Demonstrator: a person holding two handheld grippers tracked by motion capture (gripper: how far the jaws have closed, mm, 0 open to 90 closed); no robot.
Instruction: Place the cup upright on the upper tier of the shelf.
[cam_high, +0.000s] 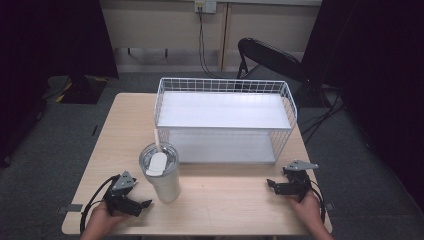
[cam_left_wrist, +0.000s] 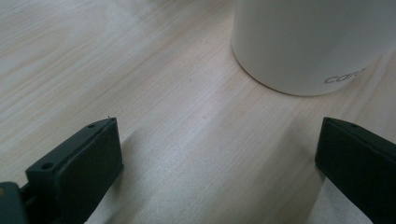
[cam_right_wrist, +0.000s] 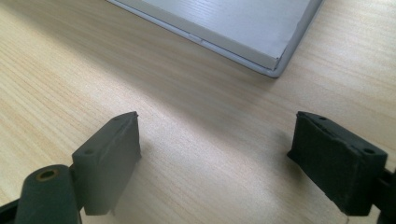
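A cream tumbler (cam_high: 165, 182) with a clear lid and a straw stands on the wooden table (cam_high: 225, 200), in front of the left end of a white two-tier wire rack (cam_high: 225, 117). My left gripper (cam_high: 140, 196) rests on the table just left of the tumbler, open, jaws toward it. In the left gripper view the tumbler's base (cam_left_wrist: 303, 42) stands ahead and right of my open gripper (cam_left_wrist: 218, 126), apart from both jaws. My right gripper (cam_high: 272, 186) lies open near the rack's front right corner. The right gripper view shows bare wood between its open jaws (cam_right_wrist: 217, 116) and the rack's lower board (cam_right_wrist: 233, 28) beyond.
A black folding chair (cam_high: 270, 57) stands behind the table at the right. Cables (cam_high: 202, 45) hang from a wall socket at the back. Dark curtains flank both sides. Bare table runs between the two grippers along the front edge.
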